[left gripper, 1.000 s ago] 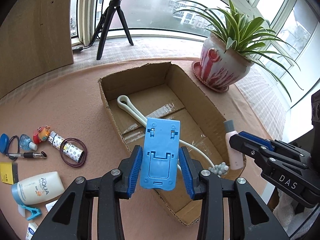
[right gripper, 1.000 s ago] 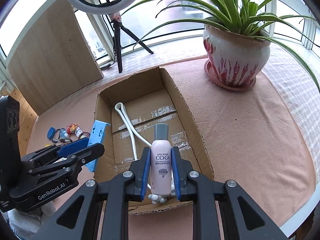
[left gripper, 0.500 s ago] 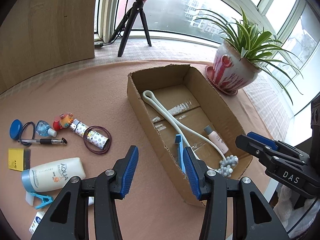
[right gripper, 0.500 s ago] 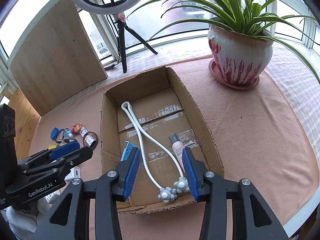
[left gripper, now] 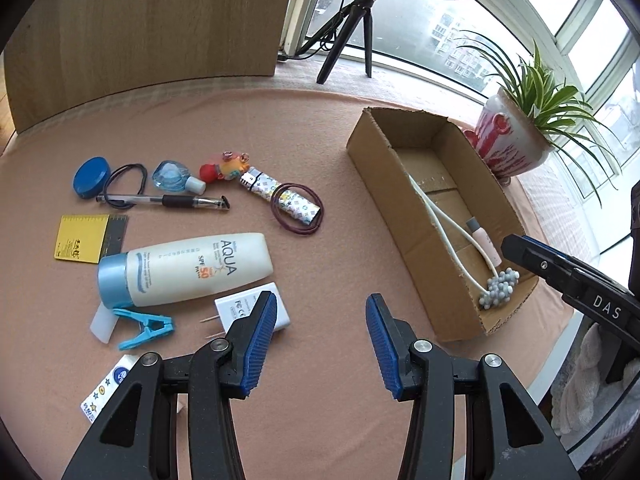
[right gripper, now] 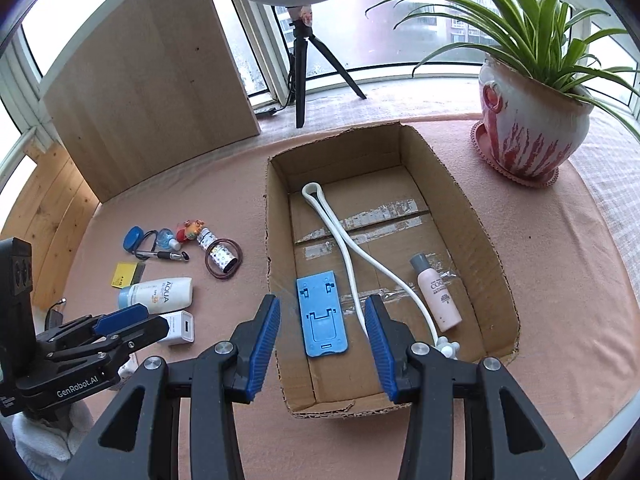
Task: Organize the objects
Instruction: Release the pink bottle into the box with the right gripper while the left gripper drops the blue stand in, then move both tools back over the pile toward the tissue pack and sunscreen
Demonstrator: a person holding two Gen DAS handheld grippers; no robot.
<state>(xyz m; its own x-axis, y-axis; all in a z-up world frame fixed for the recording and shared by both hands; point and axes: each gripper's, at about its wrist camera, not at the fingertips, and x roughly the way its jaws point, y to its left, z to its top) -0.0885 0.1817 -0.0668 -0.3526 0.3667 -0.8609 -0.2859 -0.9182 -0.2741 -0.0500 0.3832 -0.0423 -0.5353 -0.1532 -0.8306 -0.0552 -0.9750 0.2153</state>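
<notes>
cardboard box (right gripper: 472, 216) holds the blue stand (right gripper: 322, 318), pink bottle (right gripper: 436, 294) and white cord (right gripper: 348, 256). left tongs (left gripper: 322, 342) and right tongs (right gripper: 322, 344) both gape wide, gripping nothing.

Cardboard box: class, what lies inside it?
Inside the cardboard box: a blue phone stand, a white massager and a pink bottle. The right gripper hides the near floor.

Your desk (right gripper: 560, 264) wears a pink cloth beneath curved bay windows (right gripper: 400, 12) letting in grey daylight, with a wooden board (right gripper: 152, 92), ring light tripod (right gripper: 300, 60) and potted spider plant (right gripper: 532, 120) behind.
</notes>
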